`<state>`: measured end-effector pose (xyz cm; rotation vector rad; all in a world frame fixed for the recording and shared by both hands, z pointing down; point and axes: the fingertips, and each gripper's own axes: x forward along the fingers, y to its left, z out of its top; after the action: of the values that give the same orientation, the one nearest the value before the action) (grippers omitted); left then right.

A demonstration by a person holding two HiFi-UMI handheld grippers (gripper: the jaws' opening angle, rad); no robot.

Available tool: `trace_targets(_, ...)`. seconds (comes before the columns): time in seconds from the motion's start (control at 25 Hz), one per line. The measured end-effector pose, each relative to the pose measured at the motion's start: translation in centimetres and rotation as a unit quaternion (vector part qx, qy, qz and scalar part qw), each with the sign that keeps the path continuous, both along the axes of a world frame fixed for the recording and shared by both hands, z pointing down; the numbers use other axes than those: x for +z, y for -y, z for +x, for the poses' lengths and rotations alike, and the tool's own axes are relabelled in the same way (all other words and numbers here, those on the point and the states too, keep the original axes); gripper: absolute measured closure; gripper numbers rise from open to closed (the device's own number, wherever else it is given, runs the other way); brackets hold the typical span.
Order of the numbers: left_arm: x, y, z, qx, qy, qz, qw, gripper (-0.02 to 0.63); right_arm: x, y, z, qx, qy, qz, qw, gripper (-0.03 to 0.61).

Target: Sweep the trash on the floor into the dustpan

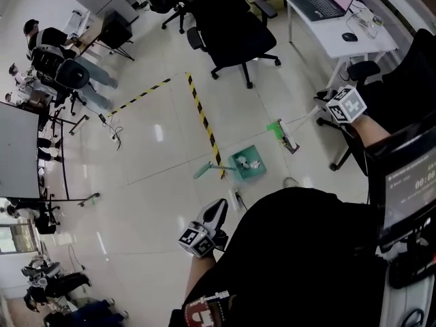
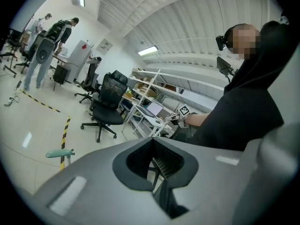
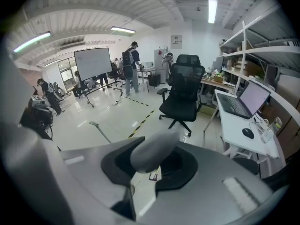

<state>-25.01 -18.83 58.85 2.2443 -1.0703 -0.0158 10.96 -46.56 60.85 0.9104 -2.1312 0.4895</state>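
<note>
Your right tongs (image 3: pixel 150 165) are clamped round the grey broom handle (image 3: pixel 153 150), whose rounded end pokes up through the ring they form. Your left tongs (image 2: pixel 157 162) are drawn together with nothing in them, only floor and a thin leg showing through the gap. The one piece of writing you can read sits on the dark screen (image 1: pixel 409 186) at the right edge of the head view: pale digits starting 00:0, the rest cut off, with a smaller line above too fine to make out. Only the head view shows you the task's things whole. The green dustpan (image 1: pixel 259 174) lies on the floor just ahead of you, at the near end of the yellow-black tape (image 1: pixel 203 118), with white trash (image 1: pixel 254 163) inside it. The broom head (image 1: pixel 279 129) rests on the floor near the pan's right side, apart from it. The left gripper view catches a teal grip (image 2: pixel 60 153) on a thin stem and the marker cube (image 2: pixel 183 110) on your right gripper, but not the pan. The right gripper view looks farther out: a black office chair (image 3: pixel 183 95), the white worktop (image 3: pixel 239 128) with an open laptop (image 3: pixel 243 102) and a mouse (image 3: pixel 247 133). It alone shows a whiteboard (image 3: pixel 93 62) with people (image 3: pixel 131 67) standing near it, any print there too small to read.
</note>
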Motion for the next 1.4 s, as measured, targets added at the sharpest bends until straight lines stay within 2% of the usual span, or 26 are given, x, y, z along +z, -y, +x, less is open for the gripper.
trace_targets(0.12, 0.6, 1.8, 1.4, -0.025, 0.005, -0.014, 0.9996, 0.612, 1.4, 3.7, 0.2, -0.021, -0.005, -0.006, 1.0, 0.508)
trace_targets(0.32, 1.6, 2.5, 2.5, -0.025, 0.007, -0.031, 0.9992, 0.612, 3.9, 7.1, -1.2, -0.04, -0.021, -0.015, 0.999, 0.508)
trace_targets(0.52, 2.1, 2.7, 0.1, -0.042, 0.009, -0.053, 0.9977, 0.612, 7.4, 7.4, -5.2, -0.042, -0.009, -0.025, 0.999, 0.506)
trace_targets(0.76, 3.0, 0.9, -3.4, -0.058, 0.006, -0.062, 0.9964, 0.612, 8.5, 7.6, -10.9, -0.042, 0.028, -0.033, 0.998, 0.508)
trace_targets(1.16, 2.8, -1.8, -8.2, -0.086, 0.001, -0.058, 0.9946, 0.612, 6.8, 4.9, -20.5, -0.065, 0.1, -0.047, 0.992, 0.509)
trace_targets(1.4, 3.0, -2.6, -9.1, -0.09, -0.002, -0.059, 0.9941, 0.612, 5.5, 3.4, -22.4, -0.09, 0.104, -0.052, 0.989, 0.515)
